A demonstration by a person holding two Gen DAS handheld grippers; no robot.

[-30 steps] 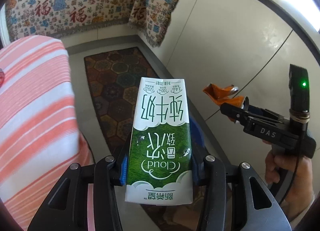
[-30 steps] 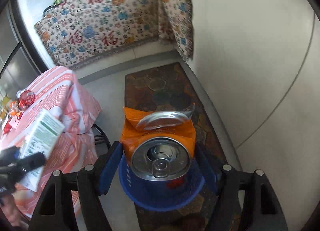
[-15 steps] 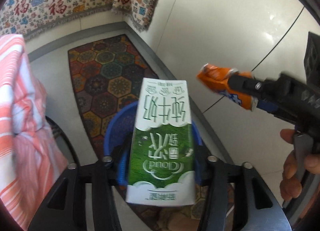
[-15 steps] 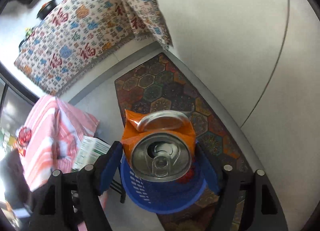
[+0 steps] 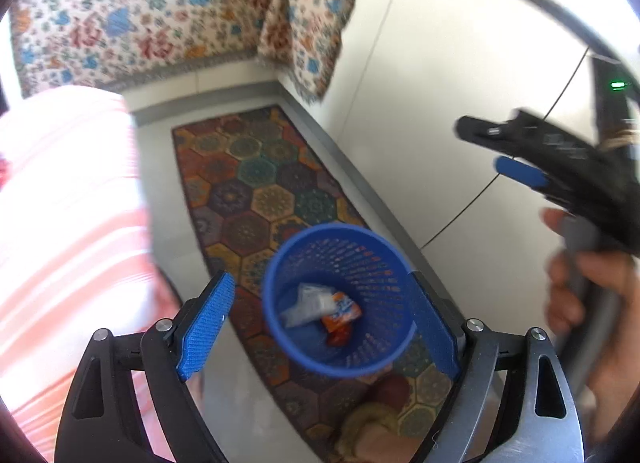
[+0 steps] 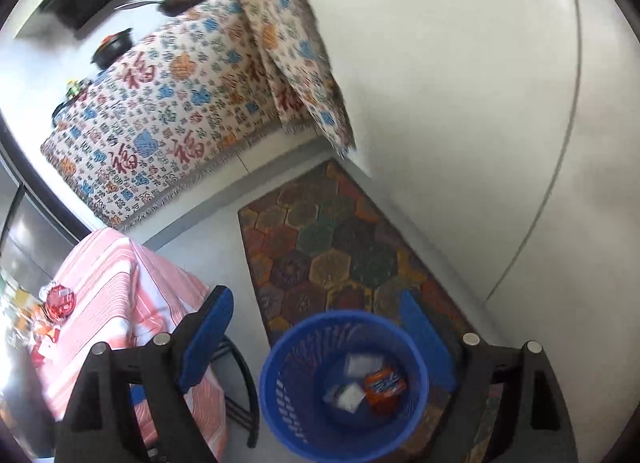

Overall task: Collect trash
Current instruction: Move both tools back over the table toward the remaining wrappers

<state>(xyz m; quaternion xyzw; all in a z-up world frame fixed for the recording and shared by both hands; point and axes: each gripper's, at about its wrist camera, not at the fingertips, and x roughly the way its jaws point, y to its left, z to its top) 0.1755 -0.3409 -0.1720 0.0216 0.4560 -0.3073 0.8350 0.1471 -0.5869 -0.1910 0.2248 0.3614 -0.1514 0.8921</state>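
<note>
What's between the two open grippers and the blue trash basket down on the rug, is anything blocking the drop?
Nothing visible. The left gripper and right gripper hang with jaws spread and empty above the blue basket, whose mouth is uncovered. The orange can and white carton lie inside it.

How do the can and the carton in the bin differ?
The can is orange and crushed; the carton looks white and green, its shape blurred. The can lies right of the carton in the right wrist view. Both rest at the bottom of the blue bin.
</note>
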